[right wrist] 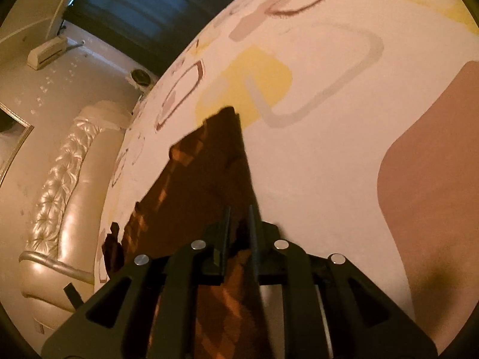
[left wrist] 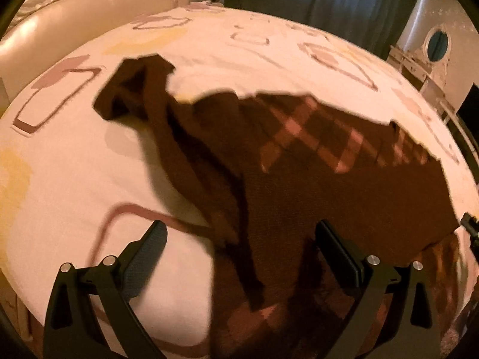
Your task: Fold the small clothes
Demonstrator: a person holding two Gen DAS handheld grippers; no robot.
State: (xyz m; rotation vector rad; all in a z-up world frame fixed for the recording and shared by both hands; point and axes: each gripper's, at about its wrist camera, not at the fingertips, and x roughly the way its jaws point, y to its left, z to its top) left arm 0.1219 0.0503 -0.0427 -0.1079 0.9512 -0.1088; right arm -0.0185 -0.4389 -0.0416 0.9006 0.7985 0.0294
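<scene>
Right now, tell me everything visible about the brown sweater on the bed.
The brown sweater is a dark knit with a band of pinkish diamond checks. It lies spread but rumpled on the patterned bedsheet, one sleeve trailing away. The right gripper is shut on an edge of it; the left gripper hangs open over its near part.

1. The left gripper (left wrist: 239, 239) is held with its fingers (left wrist: 149, 254) spread wide apart, nothing between them.
2. The right gripper (right wrist: 239, 227) is clamped on brown cloth (right wrist: 209, 179), its fingers nearly together.
</scene>
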